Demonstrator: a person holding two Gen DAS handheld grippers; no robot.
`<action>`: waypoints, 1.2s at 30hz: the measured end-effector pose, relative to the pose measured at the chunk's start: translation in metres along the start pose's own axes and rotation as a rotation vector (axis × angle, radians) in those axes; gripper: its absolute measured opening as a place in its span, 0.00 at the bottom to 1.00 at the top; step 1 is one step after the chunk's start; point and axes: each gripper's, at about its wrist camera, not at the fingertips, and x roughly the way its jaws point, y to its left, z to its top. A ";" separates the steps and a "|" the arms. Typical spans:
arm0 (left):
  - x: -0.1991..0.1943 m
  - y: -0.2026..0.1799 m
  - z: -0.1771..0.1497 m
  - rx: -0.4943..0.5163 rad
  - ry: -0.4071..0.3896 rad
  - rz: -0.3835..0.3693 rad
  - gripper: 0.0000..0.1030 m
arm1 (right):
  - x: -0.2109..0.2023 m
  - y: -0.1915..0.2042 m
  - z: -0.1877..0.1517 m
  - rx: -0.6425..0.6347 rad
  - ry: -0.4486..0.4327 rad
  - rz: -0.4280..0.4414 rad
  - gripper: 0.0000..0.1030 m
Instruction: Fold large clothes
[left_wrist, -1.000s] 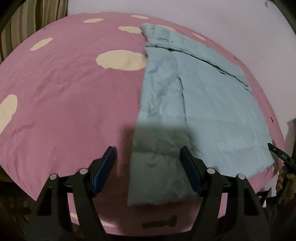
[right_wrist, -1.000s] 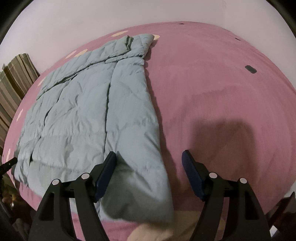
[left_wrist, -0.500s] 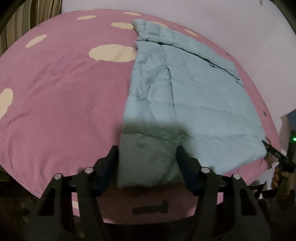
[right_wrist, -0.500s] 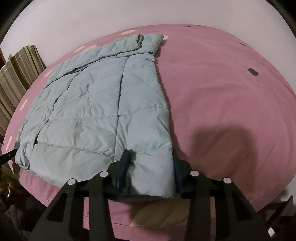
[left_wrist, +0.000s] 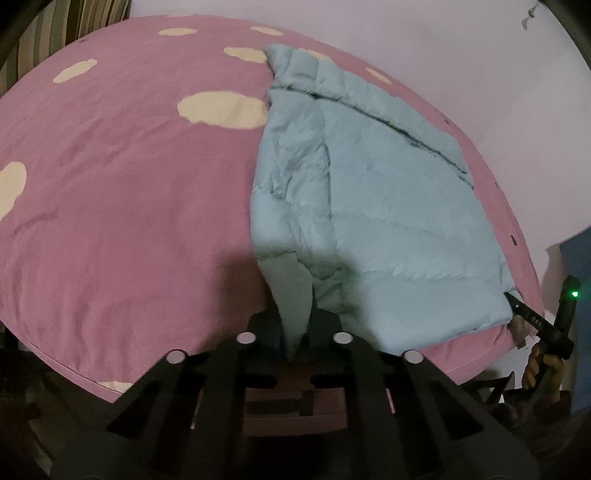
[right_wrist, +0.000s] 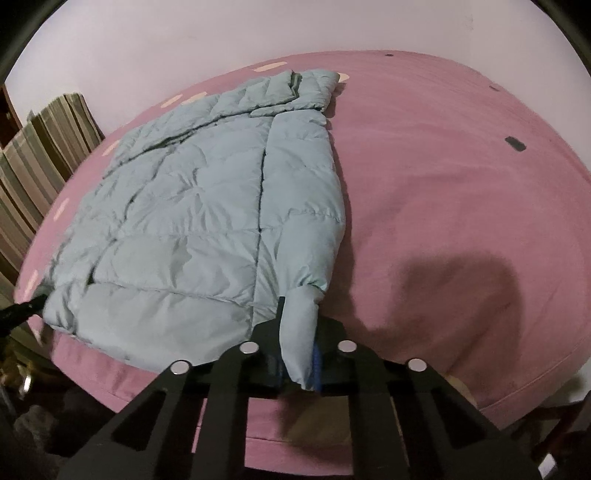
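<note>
A pale blue quilted puffer jacket (left_wrist: 388, 206) lies flat on a pink bed cover, collar at the far end. In the left wrist view my left gripper (left_wrist: 295, 332) is shut on the jacket's near left hem corner, the fabric bunched into a pinch between the jaws. The right wrist view shows the same jacket (right_wrist: 184, 221) from its other side. There my right gripper (right_wrist: 299, 354) is shut on the near right hem corner, which stands up as a narrow fold. The right gripper's tip (left_wrist: 532, 321) also shows at the jacket's far corner in the left wrist view.
The pink bed cover (left_wrist: 110, 221) carries cream patches and ends close below both grippers (right_wrist: 461, 277). A striped curtain (right_wrist: 40, 166) hangs at the left. A pale wall runs behind the bed. A person's hand (left_wrist: 543, 365) holds the right gripper.
Both grippers went from wide open to shut, each pinching a near hem corner of the jacket. The corners are bunched and lifted slightly off the bed.
</note>
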 end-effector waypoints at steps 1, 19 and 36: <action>-0.005 -0.002 0.002 0.004 -0.018 -0.002 0.07 | -0.001 -0.001 0.001 0.008 0.001 0.012 0.07; 0.003 -0.019 0.127 0.001 -0.180 -0.002 0.05 | 0.013 -0.014 0.116 0.180 -0.087 0.222 0.05; 0.093 0.011 0.183 -0.022 -0.074 0.034 0.21 | 0.101 -0.020 0.163 0.278 0.021 0.179 0.12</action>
